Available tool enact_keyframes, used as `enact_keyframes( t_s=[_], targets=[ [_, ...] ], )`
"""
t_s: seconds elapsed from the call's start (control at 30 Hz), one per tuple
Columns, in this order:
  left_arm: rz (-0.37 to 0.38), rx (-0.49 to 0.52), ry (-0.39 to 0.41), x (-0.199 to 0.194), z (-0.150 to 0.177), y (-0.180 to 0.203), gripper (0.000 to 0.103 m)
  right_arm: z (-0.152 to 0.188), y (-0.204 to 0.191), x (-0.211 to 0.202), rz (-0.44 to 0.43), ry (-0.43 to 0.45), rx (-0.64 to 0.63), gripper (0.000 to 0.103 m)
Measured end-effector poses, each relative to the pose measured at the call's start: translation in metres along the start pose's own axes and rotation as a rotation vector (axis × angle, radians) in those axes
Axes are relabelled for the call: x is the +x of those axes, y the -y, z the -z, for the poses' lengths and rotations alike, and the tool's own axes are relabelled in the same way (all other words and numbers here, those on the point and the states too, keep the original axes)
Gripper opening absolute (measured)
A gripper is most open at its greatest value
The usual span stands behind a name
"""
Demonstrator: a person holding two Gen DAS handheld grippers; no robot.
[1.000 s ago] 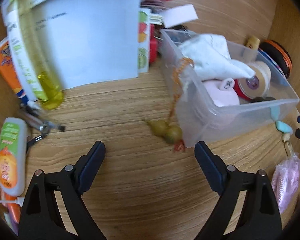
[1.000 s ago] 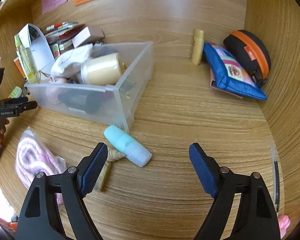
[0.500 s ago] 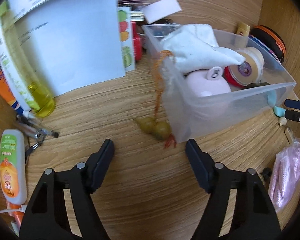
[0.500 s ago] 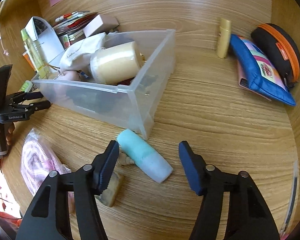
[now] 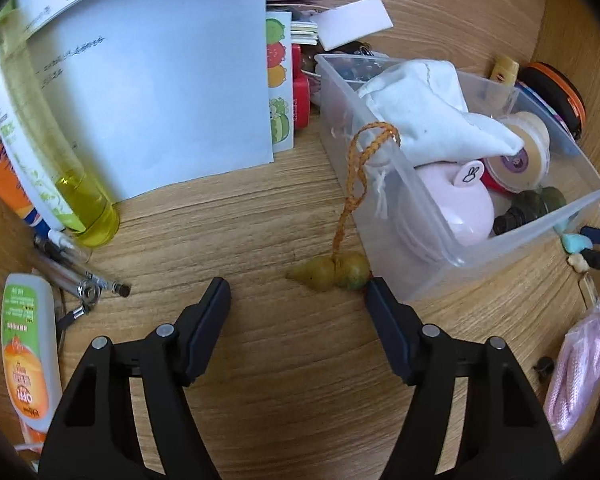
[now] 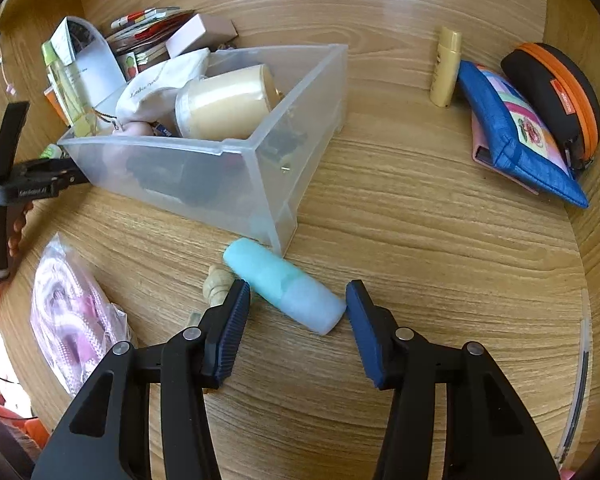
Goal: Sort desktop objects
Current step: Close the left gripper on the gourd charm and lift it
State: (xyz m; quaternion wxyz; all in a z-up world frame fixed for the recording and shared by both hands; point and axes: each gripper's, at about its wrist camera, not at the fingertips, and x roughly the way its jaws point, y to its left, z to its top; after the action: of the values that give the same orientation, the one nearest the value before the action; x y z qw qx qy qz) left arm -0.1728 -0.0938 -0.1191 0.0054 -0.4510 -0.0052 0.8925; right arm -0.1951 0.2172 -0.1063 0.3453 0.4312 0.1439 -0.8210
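- Since a second ago both pairs of fingers have narrowed, and the clear bin and its neighbours sit lower and closer in both views.
- Your right gripper (image 6: 298, 300) has its fingers apart and closing around the teal tube (image 6: 282, 286), which lies on the table (image 6: 420, 240) between the pads; the pads look just shy of it, so I judge the grip not yet made.
- The tube lies slantwise across the gap, one end touching the corner of the clear bin (image 6: 256, 184), which is probably why you come in from the free end.
- Your left gripper (image 5: 298, 292) is also apart and closing, with nothing between the pads yet; the gourd charm (image 5: 332, 274) lies just ahead, nearer the right pad.
- Its orange cord (image 5: 358, 172) is hooked over the bin wall, so lifting the gourd may tug it.
- Near left, the white bottle (image 5: 28, 356) carries an orange label with print too small for me to read.
- Farther back, the white sheet (image 5: 156, 92) bears faint lines I cannot read.
- In the right view, your left tool's body shows white lettering, too blurred to read for sure.
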Motion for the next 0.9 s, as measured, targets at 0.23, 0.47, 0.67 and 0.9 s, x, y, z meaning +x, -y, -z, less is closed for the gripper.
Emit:
enact_keyframes(
  t_s=[0.23,0.47,0.67,0.9],
  targets=[
    [-0.014,-0.006,0.008,0.001,-0.003,0.001,0.062,-0.004,-0.007,0.004,-0.004,0.003,-0.03,0.045],
    [0.014,-0.049,0.014,-0.002,-0.005,-0.012,0.059,-0.002,-0.01,0.002,-0.015,0.001,-0.038,0.042],
    [0.023,0.007,0.0,0.007,-0.016,0.002,0.059,-0.003,-0.011,0.002,-0.014,-0.003,-0.042,0.042],
    [0.003,0.02,0.018,0.017,-0.028,0.008,0.059,-0.003,-0.015,0.002,-0.01,0.001,-0.052,0.042]
  ],
)
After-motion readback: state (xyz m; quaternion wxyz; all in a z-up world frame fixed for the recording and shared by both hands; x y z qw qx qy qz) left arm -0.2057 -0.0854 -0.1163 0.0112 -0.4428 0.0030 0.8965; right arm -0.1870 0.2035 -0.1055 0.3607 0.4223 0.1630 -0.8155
